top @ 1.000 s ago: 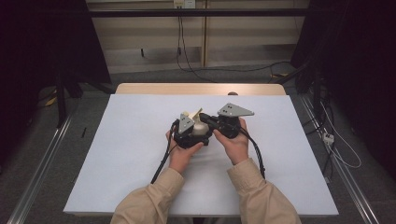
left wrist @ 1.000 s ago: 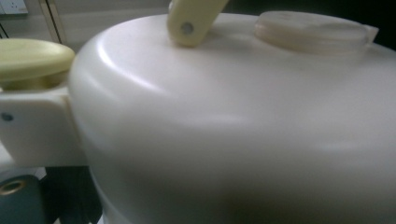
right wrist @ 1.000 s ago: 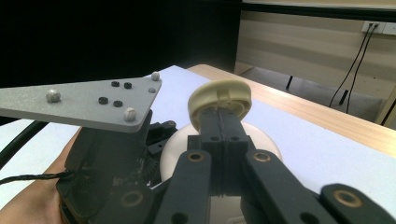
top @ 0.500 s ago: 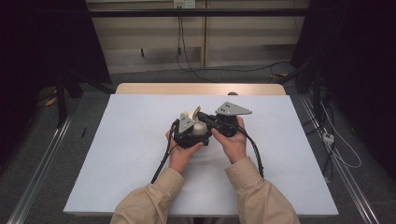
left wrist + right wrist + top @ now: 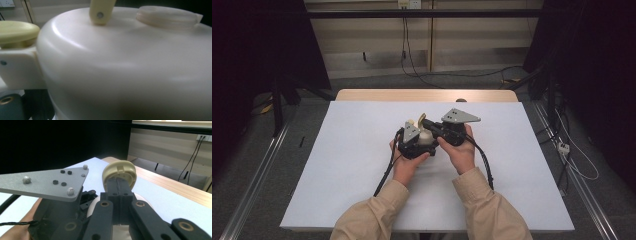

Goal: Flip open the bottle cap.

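A cream-white rounded container [image 5: 125, 70] sits very close in the left gripper view, with a pale yellow handle piece [image 5: 101, 10] and a flat round cap [image 5: 167, 16] on top. In the high view this container [image 5: 426, 136] lies in my left gripper [image 5: 421, 142], held above the middle of the white table [image 5: 337, 165]. A dark jaw part [image 5: 6, 100] stands at the container's far side. My right gripper [image 5: 119, 182] has its black jaws pressed together, with their tips against a yellowish round lid [image 5: 120, 171]. In the high view the right gripper [image 5: 426, 123] reaches in from the right.
Both hands meet at the table's centre, and cables [image 5: 384, 172] trail back toward the sleeves. A wooden strip [image 5: 427, 95] edges the far side of the table. The left gripper's grey plate [image 5: 47, 182] lies close beside the right jaws. Dark floor and metal rails [image 5: 252, 185] flank the table.
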### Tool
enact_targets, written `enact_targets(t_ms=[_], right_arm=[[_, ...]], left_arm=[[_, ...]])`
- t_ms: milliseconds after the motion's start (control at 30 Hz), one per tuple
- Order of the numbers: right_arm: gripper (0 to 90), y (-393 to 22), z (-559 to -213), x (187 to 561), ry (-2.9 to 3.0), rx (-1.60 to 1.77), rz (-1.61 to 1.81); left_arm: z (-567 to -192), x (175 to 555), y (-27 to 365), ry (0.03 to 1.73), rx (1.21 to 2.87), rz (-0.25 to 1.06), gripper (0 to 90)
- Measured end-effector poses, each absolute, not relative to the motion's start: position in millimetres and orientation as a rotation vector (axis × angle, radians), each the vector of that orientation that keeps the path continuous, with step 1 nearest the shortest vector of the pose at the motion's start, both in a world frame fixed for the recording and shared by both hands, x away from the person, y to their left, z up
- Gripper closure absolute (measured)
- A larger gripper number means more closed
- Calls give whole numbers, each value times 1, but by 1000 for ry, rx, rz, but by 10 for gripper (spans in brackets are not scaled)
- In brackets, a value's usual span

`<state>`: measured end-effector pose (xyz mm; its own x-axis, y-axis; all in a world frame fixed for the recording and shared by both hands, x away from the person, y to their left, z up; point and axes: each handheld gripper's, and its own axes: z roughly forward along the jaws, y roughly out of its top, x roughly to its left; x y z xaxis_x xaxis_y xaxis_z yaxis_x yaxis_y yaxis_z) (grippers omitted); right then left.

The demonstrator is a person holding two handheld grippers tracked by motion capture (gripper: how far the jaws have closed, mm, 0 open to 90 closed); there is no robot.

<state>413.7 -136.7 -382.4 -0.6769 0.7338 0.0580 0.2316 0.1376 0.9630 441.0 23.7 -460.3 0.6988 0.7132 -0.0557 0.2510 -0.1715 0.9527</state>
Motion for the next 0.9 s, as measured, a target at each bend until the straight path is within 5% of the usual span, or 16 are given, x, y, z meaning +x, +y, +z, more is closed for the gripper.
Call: enact_targets(t_ms=[567, 900], right_arm=[[900, -129, -382, 422, 1986, 920, 1592], [813, -145, -383, 415, 1978, 938, 1591]], left_arm=[[-460, 441, 24, 778, 1734, 481, 50], [-459, 441, 26, 770, 1756, 471, 47]])
